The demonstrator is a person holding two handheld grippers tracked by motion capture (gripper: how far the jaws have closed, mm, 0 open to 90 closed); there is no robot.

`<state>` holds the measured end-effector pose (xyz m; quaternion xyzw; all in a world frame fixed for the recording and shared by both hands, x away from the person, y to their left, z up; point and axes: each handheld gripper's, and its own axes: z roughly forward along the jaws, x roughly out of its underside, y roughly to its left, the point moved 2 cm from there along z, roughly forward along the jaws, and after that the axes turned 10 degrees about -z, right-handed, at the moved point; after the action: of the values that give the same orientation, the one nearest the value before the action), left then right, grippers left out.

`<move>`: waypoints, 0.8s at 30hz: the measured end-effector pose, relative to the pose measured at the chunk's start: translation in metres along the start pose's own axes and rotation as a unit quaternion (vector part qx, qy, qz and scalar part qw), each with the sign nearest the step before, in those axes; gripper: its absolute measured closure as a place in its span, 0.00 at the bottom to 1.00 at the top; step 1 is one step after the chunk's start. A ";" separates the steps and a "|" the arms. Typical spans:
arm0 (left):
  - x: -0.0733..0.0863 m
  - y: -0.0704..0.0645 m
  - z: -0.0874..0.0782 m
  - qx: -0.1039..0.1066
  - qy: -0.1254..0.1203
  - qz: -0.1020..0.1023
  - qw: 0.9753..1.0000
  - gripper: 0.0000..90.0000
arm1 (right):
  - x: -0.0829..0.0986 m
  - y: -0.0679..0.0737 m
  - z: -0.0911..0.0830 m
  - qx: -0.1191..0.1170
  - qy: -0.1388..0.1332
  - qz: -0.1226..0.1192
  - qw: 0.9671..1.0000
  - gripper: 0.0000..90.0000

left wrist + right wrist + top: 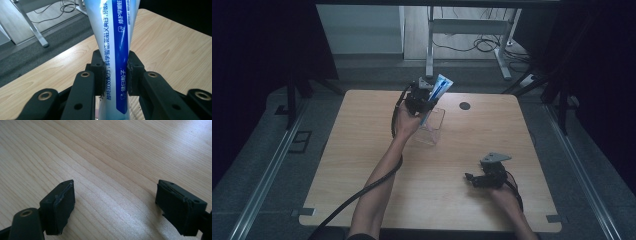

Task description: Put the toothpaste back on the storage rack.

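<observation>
We see the left tongs (426,102) at the far middle of the light wooden worktop (362,165), clamped tight on a white and blue squeezable toothpaste tube with printed lettering (438,90); in the left gripper view the pads (99,75) press in on both sides of the tube (117,62) and pinch its body narrower there. Tube's long axis runs steeply upright, upper end tilted to the far right, lower end dipping toward a clear plastic open-topped box (432,127) that sits on the worktop just near-right of the left hand (406,124). We can't tell if the tube's lower tip is already inside the box or just above its rim. Key relation: the box lies directly below the held tube, so we judge the coming move is a straight lowering along the tube's own axis, then release. Left hand is the nearer one by far. Right tongs (479,179) rest low over the near right of the worktop, well apart from the box, jaws wide apart with nothing but bare wood (112,157) between them.
</observation>
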<state>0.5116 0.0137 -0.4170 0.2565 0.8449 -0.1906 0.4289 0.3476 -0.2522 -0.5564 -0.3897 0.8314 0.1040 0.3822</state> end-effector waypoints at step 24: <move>0.001 -0.007 0.019 -0.006 -0.020 0.026 0.999 0.80 | 0.000 0.000 0.000 0.000 0.000 0.000 1.000 0.18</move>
<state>0.5186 -0.0019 -0.4278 0.2724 0.8304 -0.1792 0.4517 0.3475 -0.2522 -0.5564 -0.3896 0.8315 0.1042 0.3820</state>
